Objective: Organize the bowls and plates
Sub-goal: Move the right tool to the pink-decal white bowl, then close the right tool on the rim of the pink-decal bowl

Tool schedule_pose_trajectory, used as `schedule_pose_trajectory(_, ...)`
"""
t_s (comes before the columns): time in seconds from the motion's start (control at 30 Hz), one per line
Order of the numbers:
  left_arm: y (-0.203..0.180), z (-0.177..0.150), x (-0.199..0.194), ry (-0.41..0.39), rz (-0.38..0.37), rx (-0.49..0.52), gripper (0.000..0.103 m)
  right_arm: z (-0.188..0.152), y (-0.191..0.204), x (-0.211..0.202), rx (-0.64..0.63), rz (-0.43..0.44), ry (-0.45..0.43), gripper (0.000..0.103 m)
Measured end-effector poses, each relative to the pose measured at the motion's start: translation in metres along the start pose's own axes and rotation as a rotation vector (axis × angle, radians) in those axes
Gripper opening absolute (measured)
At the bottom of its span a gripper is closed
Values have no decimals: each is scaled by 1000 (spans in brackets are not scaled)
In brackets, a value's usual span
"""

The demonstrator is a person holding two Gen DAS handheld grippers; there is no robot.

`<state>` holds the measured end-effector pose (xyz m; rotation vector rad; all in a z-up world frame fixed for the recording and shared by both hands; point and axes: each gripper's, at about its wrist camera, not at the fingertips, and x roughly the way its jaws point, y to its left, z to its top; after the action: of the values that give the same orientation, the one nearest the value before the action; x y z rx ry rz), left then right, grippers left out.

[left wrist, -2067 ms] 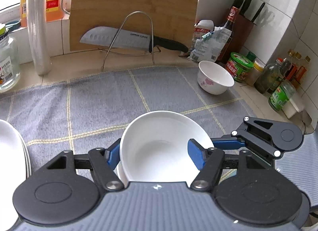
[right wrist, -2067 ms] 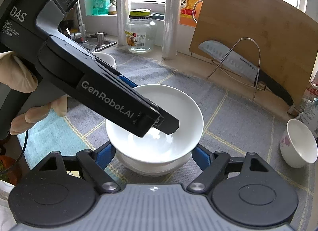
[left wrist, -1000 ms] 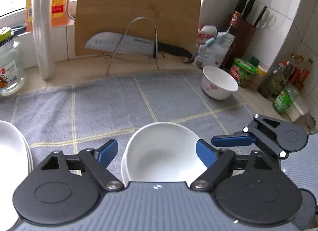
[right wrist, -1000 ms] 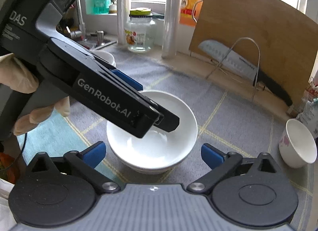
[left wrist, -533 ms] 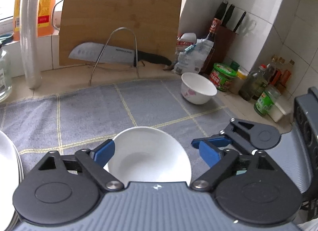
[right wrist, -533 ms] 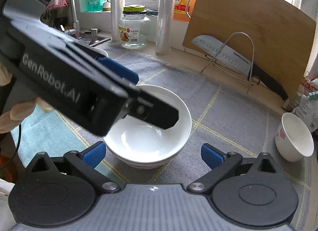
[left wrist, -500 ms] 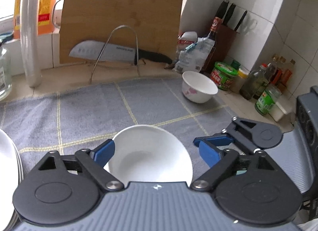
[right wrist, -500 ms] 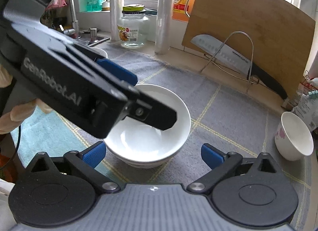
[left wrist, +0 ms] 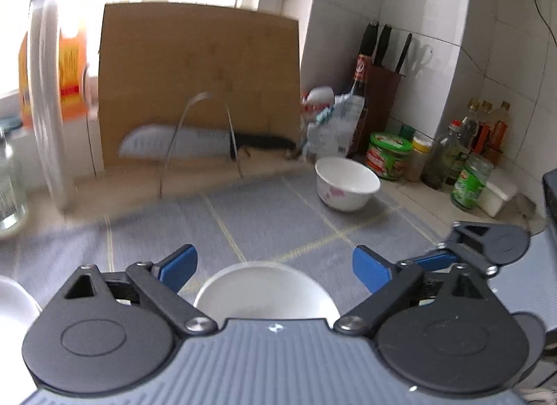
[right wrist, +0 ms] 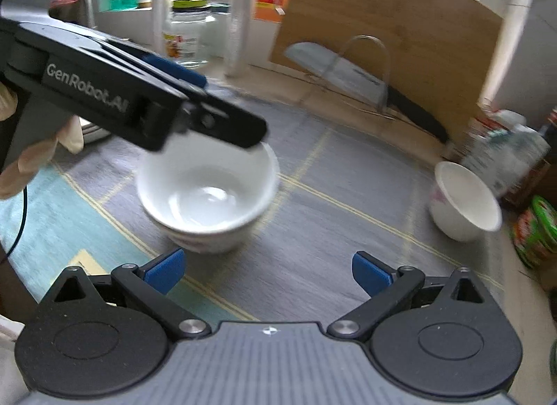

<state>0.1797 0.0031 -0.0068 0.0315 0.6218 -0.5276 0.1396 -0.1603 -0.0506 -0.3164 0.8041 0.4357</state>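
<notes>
Left gripper (left wrist: 271, 264) jaws are opening, spread clear of the stacked white ceramic bowls (right wrist: 209, 196) sitting mid-worktop on the grey checked cloth (right wrist: 348, 231). Right gripper (right wrist: 266, 267) jaws are standing wide, empty.

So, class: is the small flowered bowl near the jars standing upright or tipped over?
Upright. The flowered bowl sits on its base on the grey mat, its open rim facing up and its inside looking empty.
</notes>
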Motion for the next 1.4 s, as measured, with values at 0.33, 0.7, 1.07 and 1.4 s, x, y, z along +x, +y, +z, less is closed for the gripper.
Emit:
schedule_pose_trajectory(0.33,-81,15,28,-49,127,36,102,-28,-108,2,65,8,-5,103)
schedule_pose_trajectory(0.7,-146,27,98,26,130,-38,102,-43,-217,10,72,-1,-29,103)
schedule_pose_trajectory(1.07,-161,26,173,64,190,-38,102,-33,-294,40,228,-78,-8,103)
schedule_pose_trajectory(1.4,-166,23,234,123,232,-4,102,-12,-305,59,231,-23,-25,103)
